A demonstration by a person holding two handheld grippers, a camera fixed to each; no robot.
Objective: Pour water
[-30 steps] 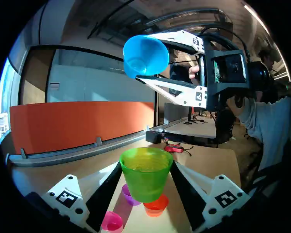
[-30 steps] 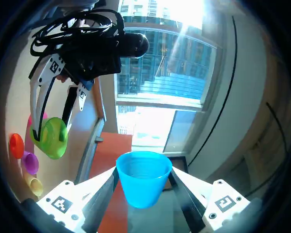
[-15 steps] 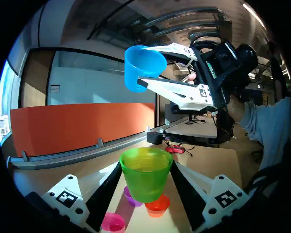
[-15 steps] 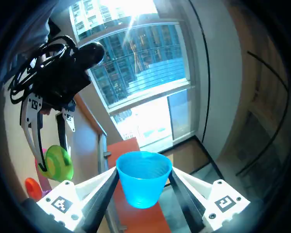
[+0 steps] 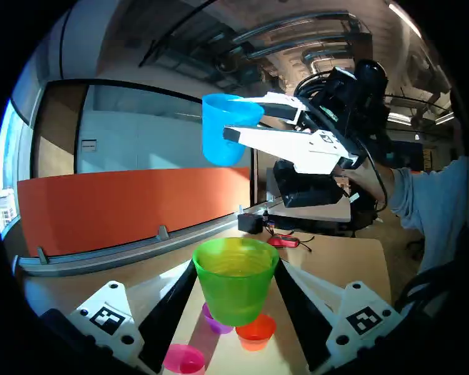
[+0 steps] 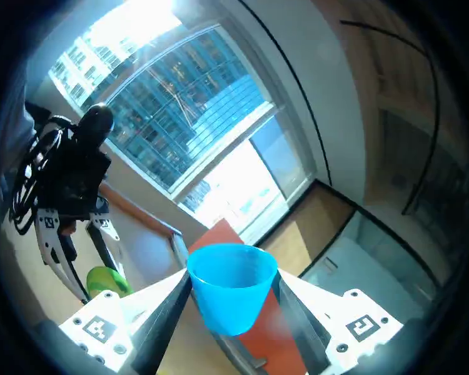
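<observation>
**Blue cup held high above the green one**

An office room with an orange wall panel [image 5: 128,200] and a pale wooden table [image 5: 341,250]. In the lower centre of the left gripper view, the left gripper [image 5: 234,275] is closed on the green cup [image 5: 236,297], one finger on each side, and the cup is upright above the table. Under it, three small cups stand on the table: purple [image 5: 214,325], orange [image 5: 255,331] and pink [image 5: 183,360].

In the lower centre of the right gripper view, the right gripper [image 6: 232,278] is clamped on the blue cup [image 6: 231,300]. In the left gripper view this cup is in the upper centre, almost upright, well apart from the green cup and higher. I cannot tell if there is water in either cup.

To pour well, I think the green cup should be held level and quiet. The blue cup should come down until its lip is just over the green mouth. Then tilt it slowly, so the stream does not miss or splash onto the small cups below.
</observation>
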